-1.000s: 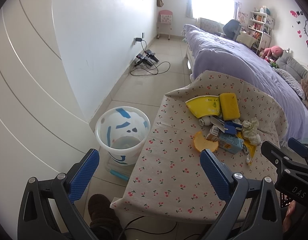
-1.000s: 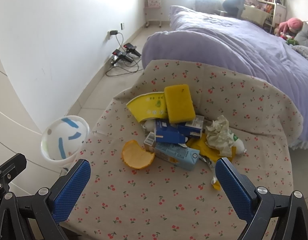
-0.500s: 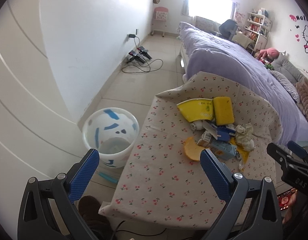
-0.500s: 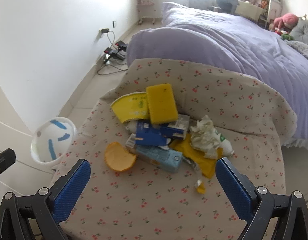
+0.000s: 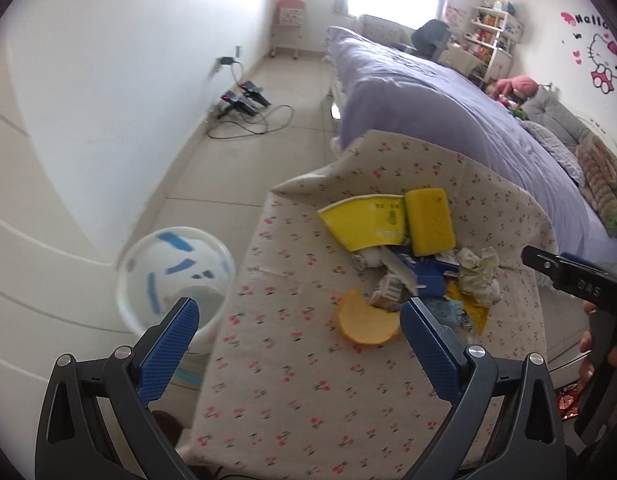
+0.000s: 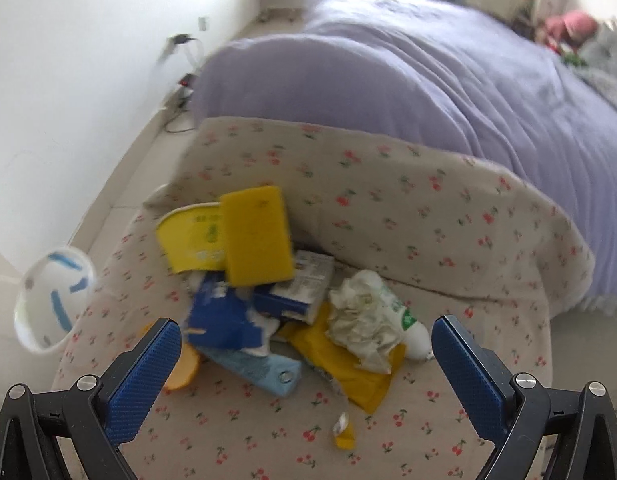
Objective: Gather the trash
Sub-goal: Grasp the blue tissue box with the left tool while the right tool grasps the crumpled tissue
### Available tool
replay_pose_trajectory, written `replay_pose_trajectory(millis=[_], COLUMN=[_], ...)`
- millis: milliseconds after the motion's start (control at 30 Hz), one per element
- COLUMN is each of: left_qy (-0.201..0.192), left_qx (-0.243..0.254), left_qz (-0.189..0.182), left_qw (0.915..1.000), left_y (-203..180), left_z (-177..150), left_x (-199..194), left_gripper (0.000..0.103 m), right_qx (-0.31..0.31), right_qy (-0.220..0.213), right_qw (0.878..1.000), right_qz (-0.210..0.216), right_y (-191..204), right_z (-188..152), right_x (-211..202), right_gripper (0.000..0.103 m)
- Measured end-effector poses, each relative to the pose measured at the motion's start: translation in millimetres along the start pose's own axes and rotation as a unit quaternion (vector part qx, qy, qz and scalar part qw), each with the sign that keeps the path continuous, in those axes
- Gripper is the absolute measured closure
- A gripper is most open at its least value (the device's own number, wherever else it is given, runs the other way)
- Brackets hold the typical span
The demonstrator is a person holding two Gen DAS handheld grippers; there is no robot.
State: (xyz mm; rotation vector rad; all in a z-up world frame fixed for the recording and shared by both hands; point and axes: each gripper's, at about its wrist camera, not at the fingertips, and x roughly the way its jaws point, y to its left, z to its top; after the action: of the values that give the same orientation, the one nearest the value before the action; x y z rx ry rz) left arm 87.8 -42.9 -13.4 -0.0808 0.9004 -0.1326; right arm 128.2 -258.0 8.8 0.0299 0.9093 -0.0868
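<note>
Apparently sponge lengthwise toward bed.

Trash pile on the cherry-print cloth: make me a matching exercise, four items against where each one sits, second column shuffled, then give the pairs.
Items:
1. yellow sponge
2. crumpled tissue
3. orange peel
4. white bin

Places:
A. on the floor beside the table
B. apart at the pile's near-left edge
C. atop the pile at the back, overlapping the yellow paper cup
D. on the yellow wrapper, beside a small white bottle

Pairs: 1-C, 2-D, 3-B, 4-A
</note>
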Motion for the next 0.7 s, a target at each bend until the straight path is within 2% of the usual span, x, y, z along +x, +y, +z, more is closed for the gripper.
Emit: replay_pose_trajectory(millis=[133, 267, 433, 500, 633, 700], left_qy=[0.001, -0.003, -0.003, -0.006, -0.007, -0.012], left_qx=[0.004, 0.006, 0.012, 0.018, 0.009, 0.004], left_qz=[-0.024, -0.047, -0.067, -0.066, -0.062, -0.058], left_qw=[0.9997, 0.9989, 0.9977, 0.9976, 0.998, 0.9982], left_y=[-21.4, -44.2, -73.4, -85.1, -90.8, -91.4], left_z=[0.7, -1.9, -8.4, -10.4, -11.8, -11.0], left_x=[22.7, 48.0, 80.9, 91.1, 102.1, 105.0], left_gripper=[0.002, 0.004, 0.01, 0.012, 0.015, 0.015], right_qx=[0.06, 0.116, 0.13, 0.129, 0.141, 0.131], right_qy=[0.025, 0.049, 0.061, 0.066, 0.072, 0.074], right_qw=[0.998, 0.992, 0.99, 0.989, 0.985, 0.986], right_qz=[-0.01, 0.004, 0.011, 0.015, 0.063, 0.07], right_y=[-35.7, -65.4, -85.1, -87.1, -88.6, -83.7], right_z=[-2.8, -10.3, -18.7, -22.8, -27.6, -28.4], right_x=[25.0, 51.4, 82.1, 89.5, 106.3, 113.6], right_gripper=[0.001, 0.001, 0.001, 0.009, 0.021, 0.03])
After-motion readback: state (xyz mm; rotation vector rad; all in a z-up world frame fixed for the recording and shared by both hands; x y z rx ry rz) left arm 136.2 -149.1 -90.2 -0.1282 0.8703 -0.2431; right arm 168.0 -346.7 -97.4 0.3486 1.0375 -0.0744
